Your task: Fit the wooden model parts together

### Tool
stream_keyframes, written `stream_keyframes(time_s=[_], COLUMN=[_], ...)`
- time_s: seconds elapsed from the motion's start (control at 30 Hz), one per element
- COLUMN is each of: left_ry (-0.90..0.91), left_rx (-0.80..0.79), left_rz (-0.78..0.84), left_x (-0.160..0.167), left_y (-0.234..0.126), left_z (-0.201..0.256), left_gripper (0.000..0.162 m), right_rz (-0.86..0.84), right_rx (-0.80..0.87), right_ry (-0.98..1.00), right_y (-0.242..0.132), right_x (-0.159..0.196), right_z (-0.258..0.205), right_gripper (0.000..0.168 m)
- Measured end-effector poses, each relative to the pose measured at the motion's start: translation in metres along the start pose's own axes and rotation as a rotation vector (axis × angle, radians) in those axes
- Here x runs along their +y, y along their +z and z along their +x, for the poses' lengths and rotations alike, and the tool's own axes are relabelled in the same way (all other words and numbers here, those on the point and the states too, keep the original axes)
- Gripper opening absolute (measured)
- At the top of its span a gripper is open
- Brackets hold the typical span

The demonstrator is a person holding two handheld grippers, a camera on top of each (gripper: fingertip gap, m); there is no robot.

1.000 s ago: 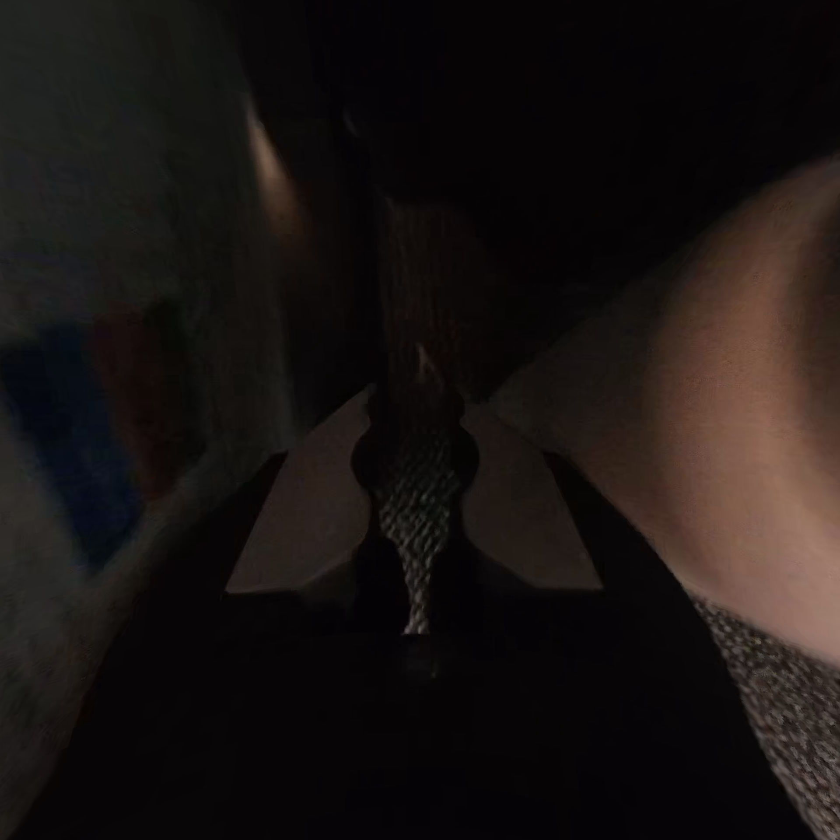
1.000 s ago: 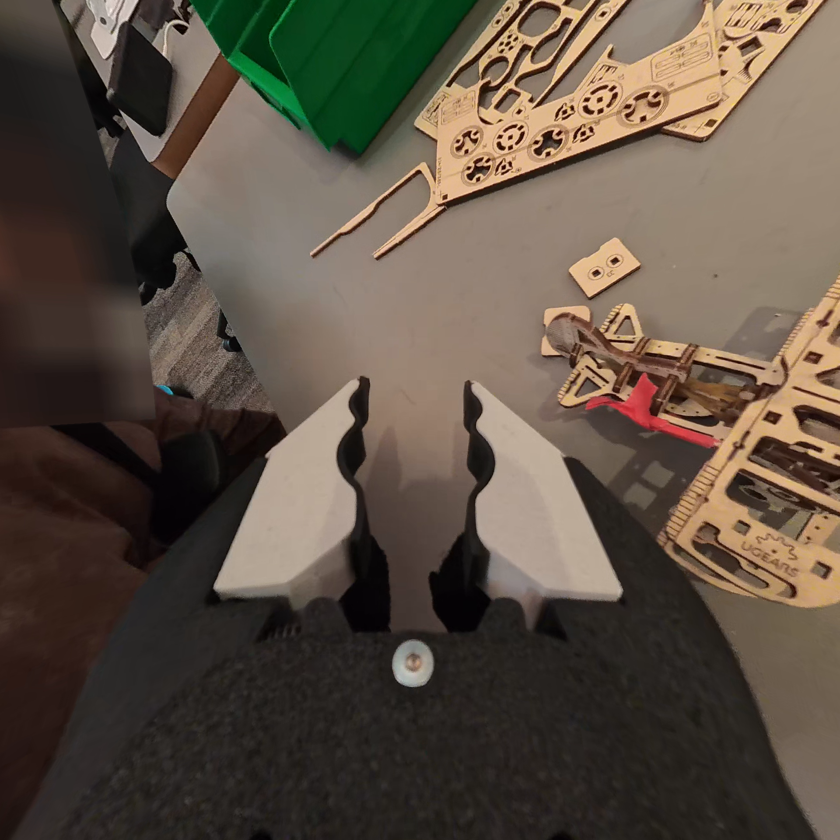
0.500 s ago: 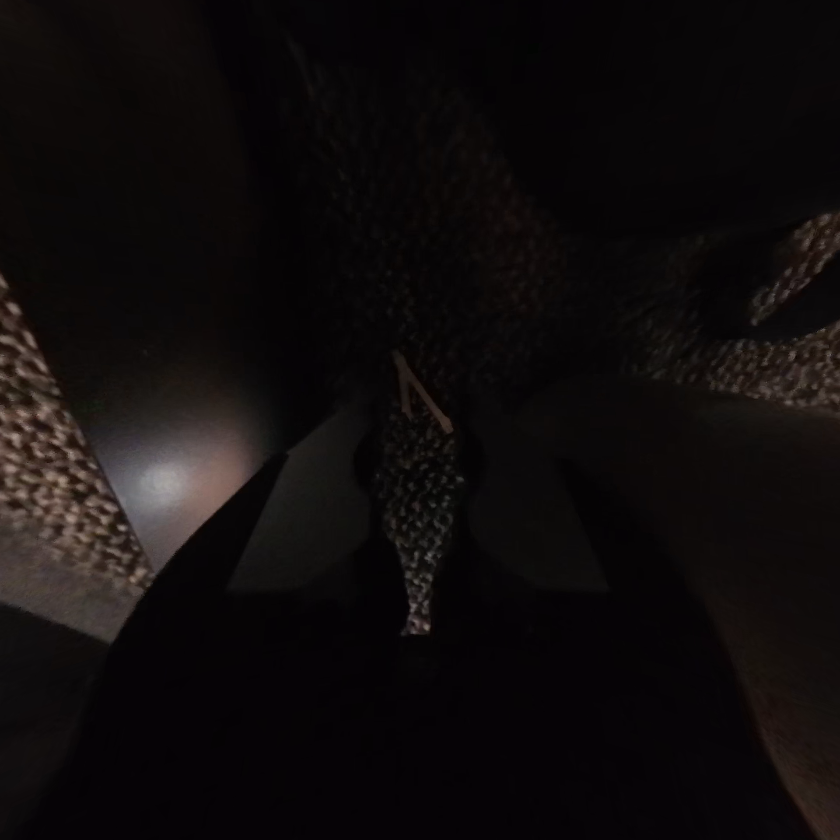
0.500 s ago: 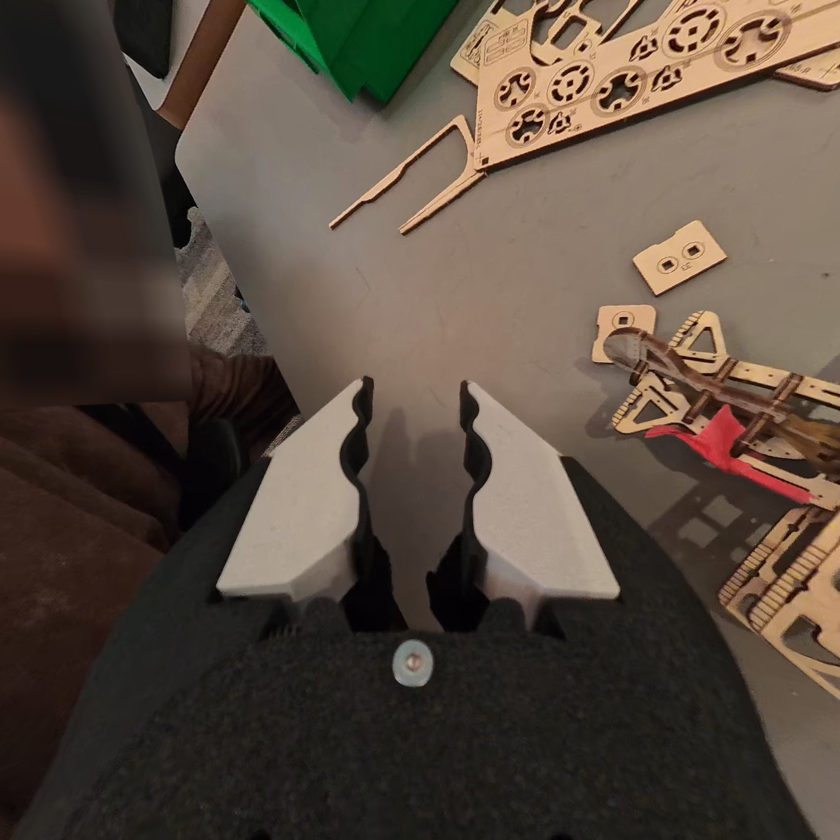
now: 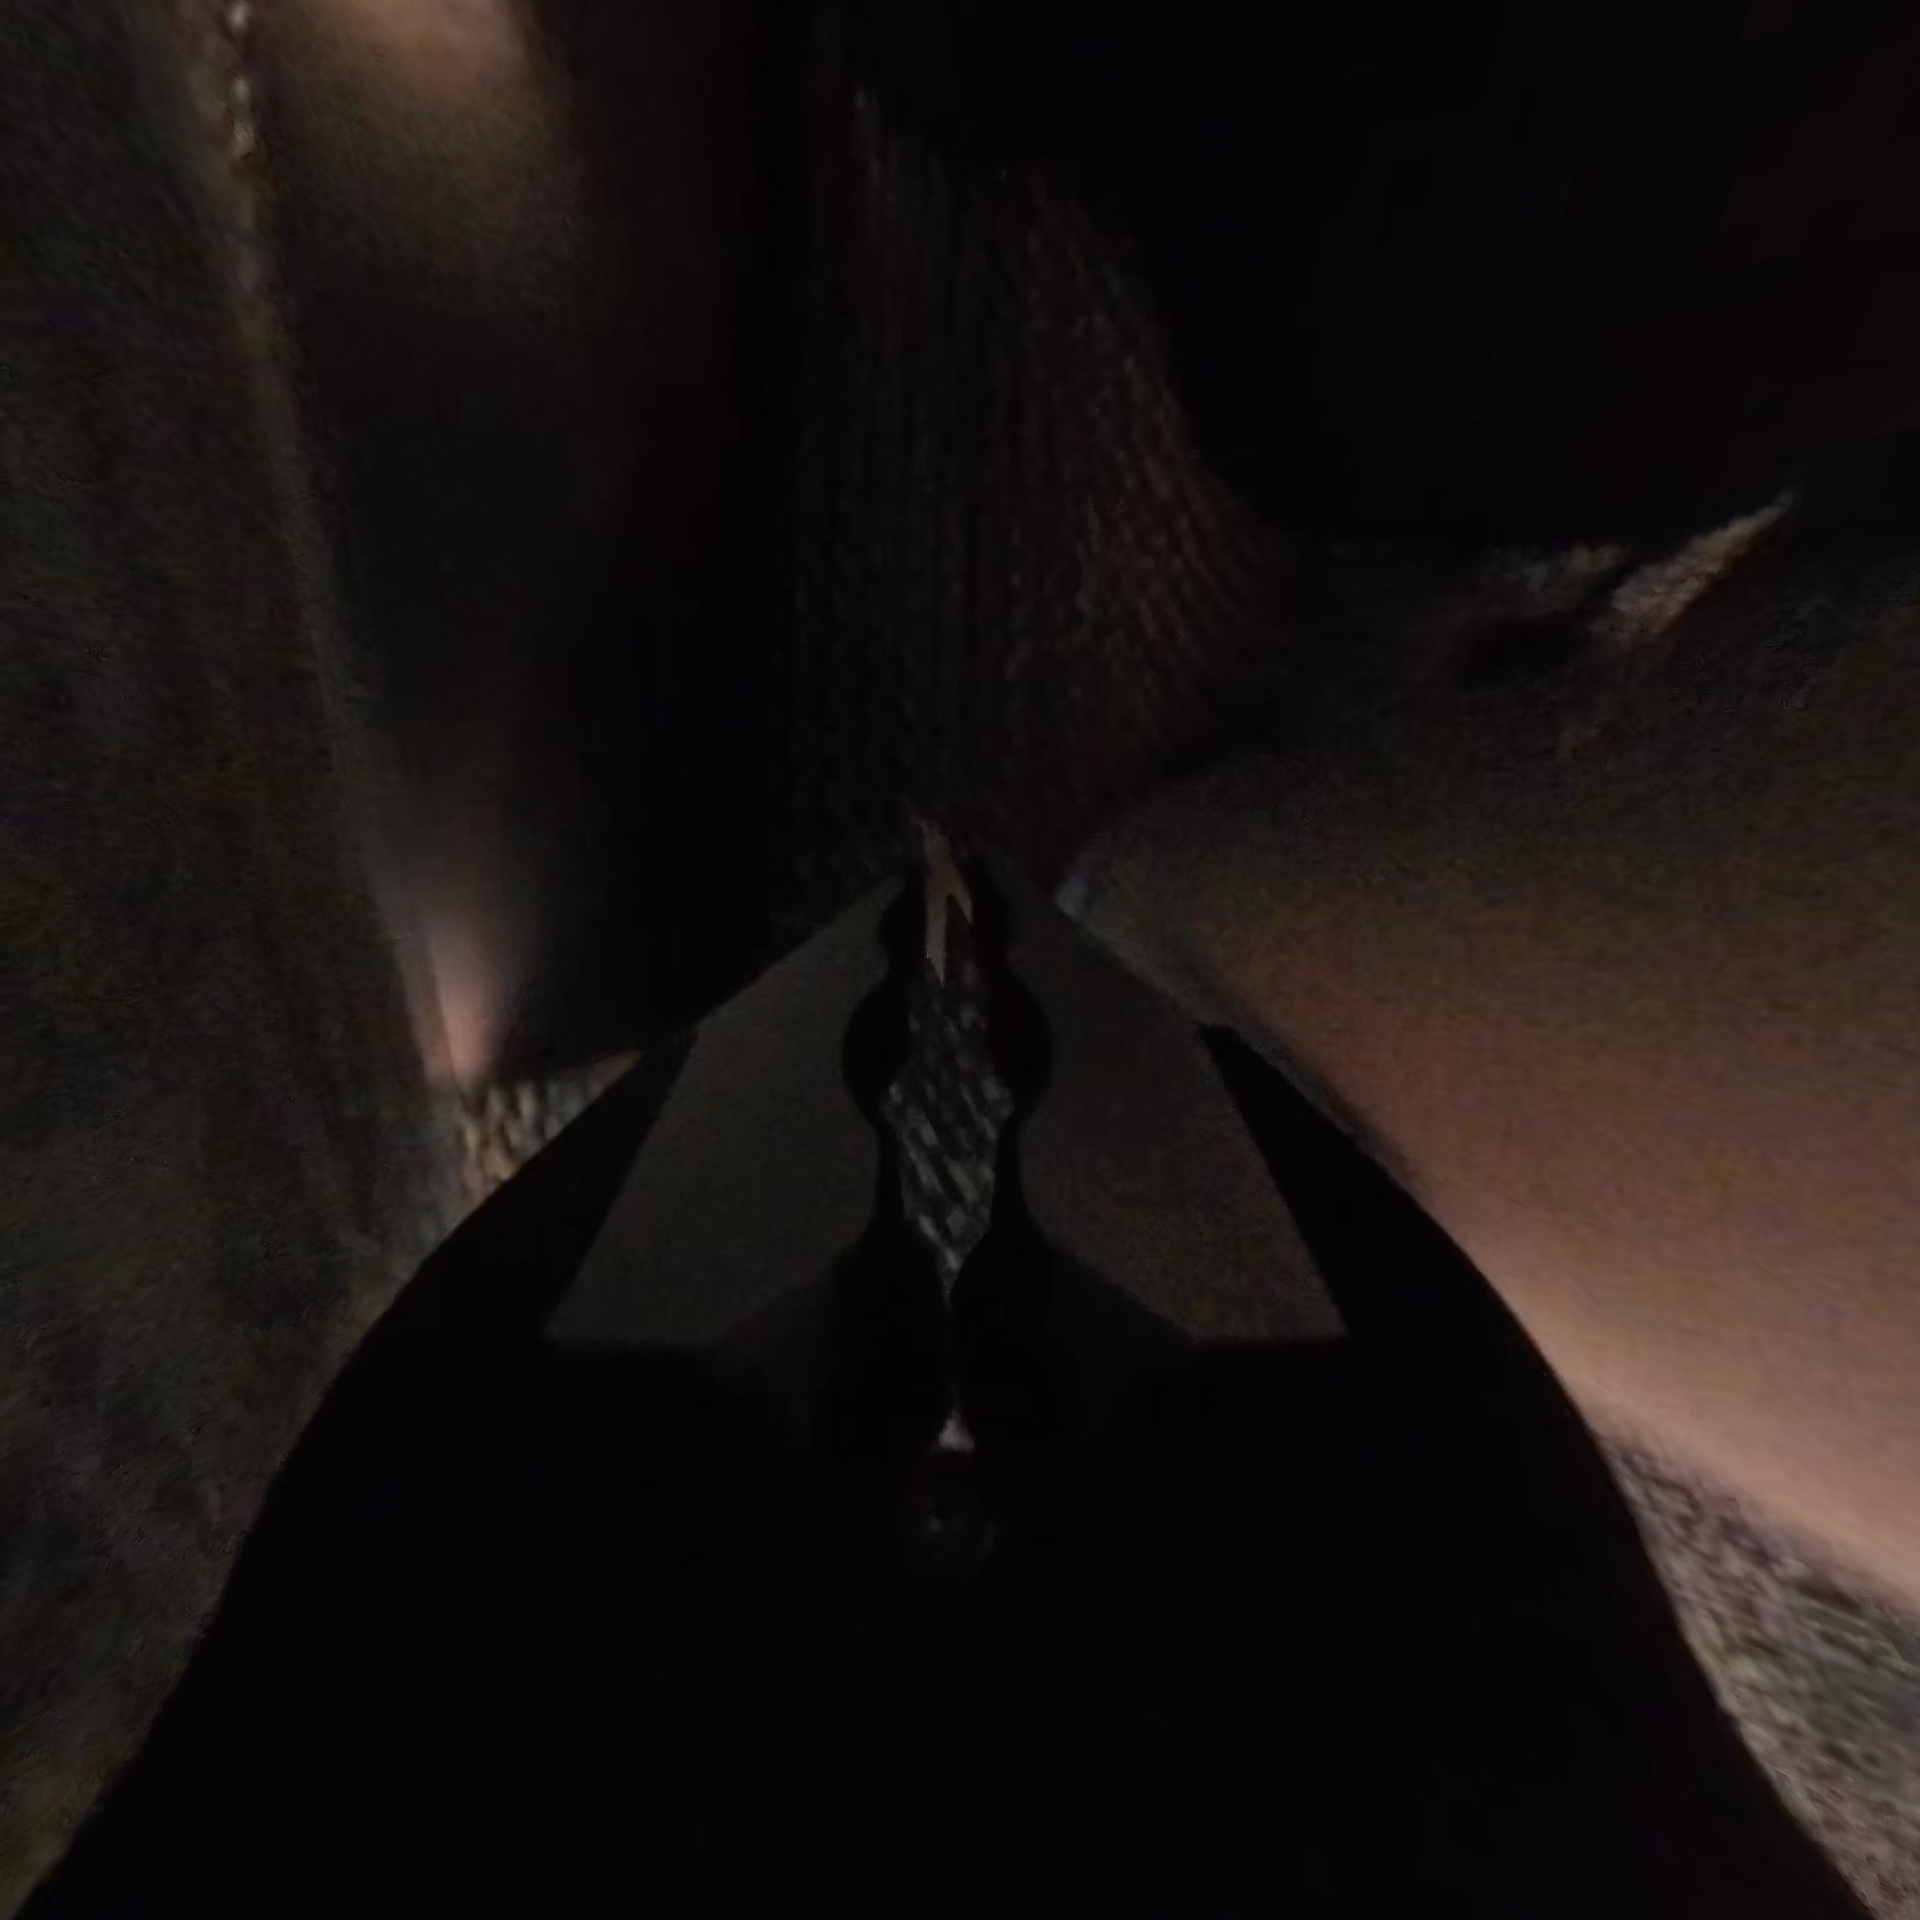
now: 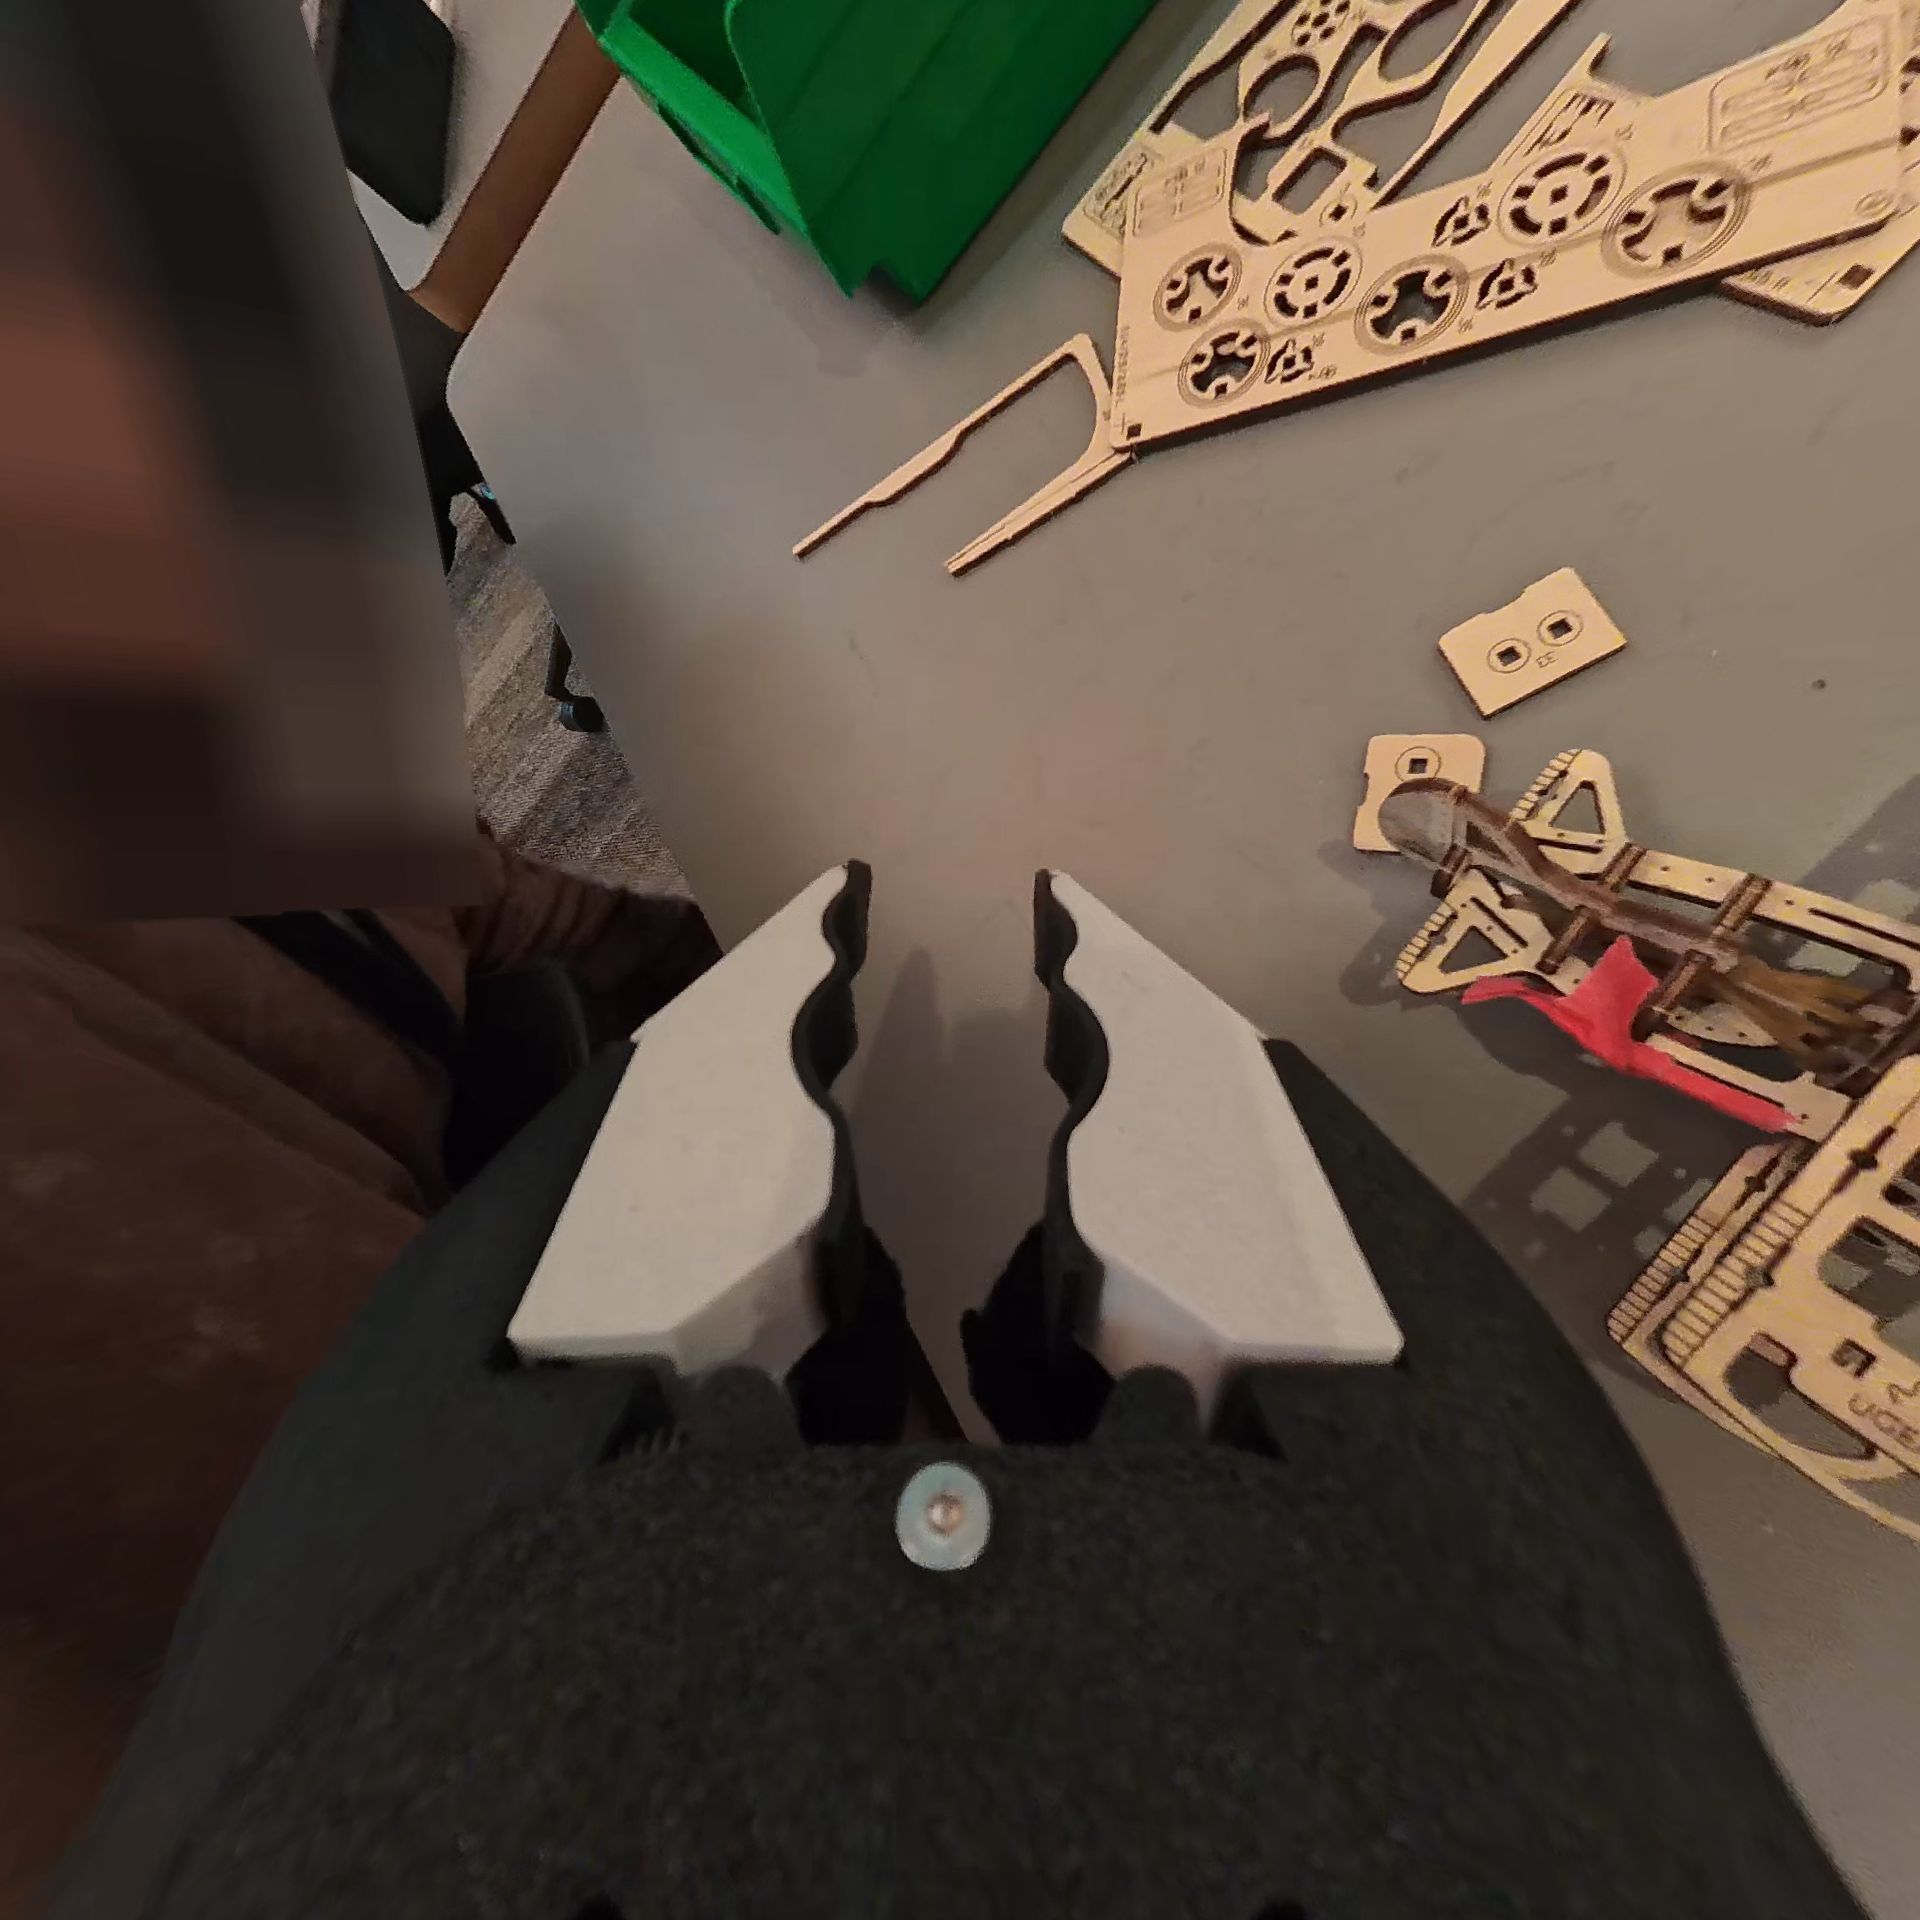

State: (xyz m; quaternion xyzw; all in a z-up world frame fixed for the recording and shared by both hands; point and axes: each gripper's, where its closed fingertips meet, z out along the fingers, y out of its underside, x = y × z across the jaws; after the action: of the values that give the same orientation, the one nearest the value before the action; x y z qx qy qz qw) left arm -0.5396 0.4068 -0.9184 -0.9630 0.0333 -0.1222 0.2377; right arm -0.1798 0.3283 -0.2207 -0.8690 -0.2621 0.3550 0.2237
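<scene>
The left wrist view is very dark. My left gripper [image 5: 943,896] is shut on a small thin wooden piece [image 5: 940,920] that sticks out at the fingertips, above speckled carpet [image 5: 940,1153]. My right gripper [image 6: 951,883] is open and empty, over the grey table [image 6: 935,675] near its left edge. A partly built wooden model [image 6: 1662,977] with a red part lies to its right. A small plate with two holes [image 6: 1532,655] and a small square piece [image 6: 1418,790] lie beside the model. Cut-out wooden sheets [image 6: 1455,270] lie at the back.
A green bin [image 6: 883,125] stands at the table's back. A forked wooden strip [image 6: 997,457] lies ahead of my right gripper. Another wooden sheet [image 6: 1787,1299] lies at the right. A person's brown clothing [image 6: 208,1143] is at the left. Pale, blurred shapes [image 5: 1507,1039] crowd my left gripper.
My right gripper has drifted left, so the table parts sit farther right in its view; it stays open. My left gripper has swung about in the dark, still holding the small piece.
</scene>
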Motion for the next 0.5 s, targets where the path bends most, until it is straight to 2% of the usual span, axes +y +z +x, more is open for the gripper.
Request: stream_keyframes(time_s=[0.1, 0.2, 0.27, 0.37, 0.43, 0.5], left_ry=[-0.110, -0.265, -0.373, -0.460, -0.445, -0.422], left_rx=[0.027, 0.114, 0.168, 0.207, 0.211, 0.230], left_rz=[0.065, 0.114, 0.165, 0.274, 0.358, 0.462], left_x=[0.042, 0.086, 0.102, 0.095, 0.070, 0.032], left_y=[-0.048, -0.104, -0.148, -0.226, -0.281, -0.337], left_z=[0.016, 0.055, 0.083, 0.121, 0.142, 0.161], left_gripper=[0.005, 0.004, 0.005, 0.005, 0.005, 0.005], right_rz=[0.010, 0.007, -0.002, 0.042, 0.077, 0.131], right_rx=[-0.013, -0.050, -0.078, -0.137, -0.182, -0.218], right_ry=[-0.019, -0.057, -0.111, -0.177, -0.206, -0.230], right_y=[-0.002, 0.003, 0.006, 0.008, 0.006, -0.001], right_x=[0.001, 0.007, 0.012, 0.012, 0.014, 0.015], right_z=[-0.001, -0.004, -0.008, -0.022, -0.032, -0.041], right_gripper=[0.030, 0.031, 0.031, 0.030, 0.030, 0.028])
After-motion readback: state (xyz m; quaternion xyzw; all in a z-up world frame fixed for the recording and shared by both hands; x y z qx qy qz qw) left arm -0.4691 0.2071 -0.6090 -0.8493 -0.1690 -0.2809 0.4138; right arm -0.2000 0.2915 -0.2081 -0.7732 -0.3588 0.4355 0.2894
